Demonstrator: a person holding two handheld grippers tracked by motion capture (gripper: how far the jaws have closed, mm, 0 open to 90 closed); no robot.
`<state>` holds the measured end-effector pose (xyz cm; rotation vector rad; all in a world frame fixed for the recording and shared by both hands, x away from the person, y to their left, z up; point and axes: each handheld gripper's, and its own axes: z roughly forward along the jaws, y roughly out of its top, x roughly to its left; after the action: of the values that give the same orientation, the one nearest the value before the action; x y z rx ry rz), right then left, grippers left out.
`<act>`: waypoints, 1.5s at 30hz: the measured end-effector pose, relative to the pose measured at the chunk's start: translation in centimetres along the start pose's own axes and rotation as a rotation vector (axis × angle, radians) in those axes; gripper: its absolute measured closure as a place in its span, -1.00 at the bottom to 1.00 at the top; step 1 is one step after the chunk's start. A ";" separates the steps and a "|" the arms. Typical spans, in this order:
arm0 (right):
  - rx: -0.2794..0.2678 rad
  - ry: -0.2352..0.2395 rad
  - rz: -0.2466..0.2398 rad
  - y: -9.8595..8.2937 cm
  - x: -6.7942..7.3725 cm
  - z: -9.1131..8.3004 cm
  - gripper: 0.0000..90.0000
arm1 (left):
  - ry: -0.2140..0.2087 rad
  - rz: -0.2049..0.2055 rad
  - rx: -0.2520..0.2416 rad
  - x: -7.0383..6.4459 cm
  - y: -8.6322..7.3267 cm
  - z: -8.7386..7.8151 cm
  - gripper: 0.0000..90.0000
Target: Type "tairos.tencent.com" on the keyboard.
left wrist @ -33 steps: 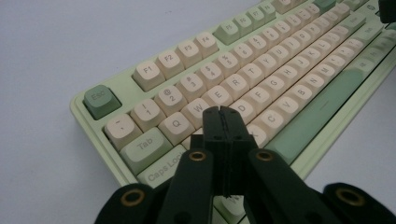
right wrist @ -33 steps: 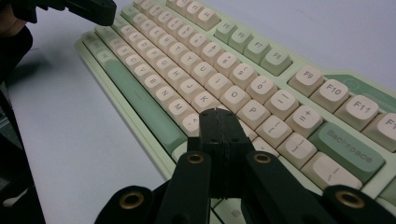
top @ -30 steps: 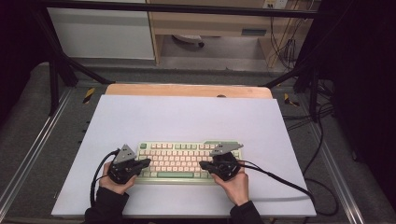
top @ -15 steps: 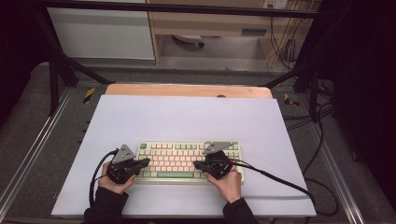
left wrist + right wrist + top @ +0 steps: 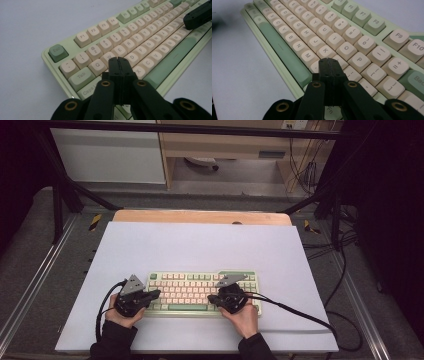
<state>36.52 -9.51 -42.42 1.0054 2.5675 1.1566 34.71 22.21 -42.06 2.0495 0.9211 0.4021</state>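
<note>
My left gripper (image 5: 119,65) pressed together, tips over the keyboard (image 5: 200,290) near its A key, my right gripper (image 5: 329,66) likewise pressed together, tips beside the L key, keyboard directly beneath both

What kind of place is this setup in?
Probably a lab or recording workstation, not a home desk: the white table sits inside a black metal frame, loose cables trail over grey flooring, and only a keyboard lies on it.
</note>
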 end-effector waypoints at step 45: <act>-0.050 -0.046 0.042 -1.7 -2.6 -4.4 1.00 | -0.009 0.003 -0.006 -0.5 0.3 0.2 1.00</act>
<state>35.90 -14.66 -40.92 1.0674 2.4813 1.1874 34.61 21.68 -41.92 2.0454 0.9103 0.3960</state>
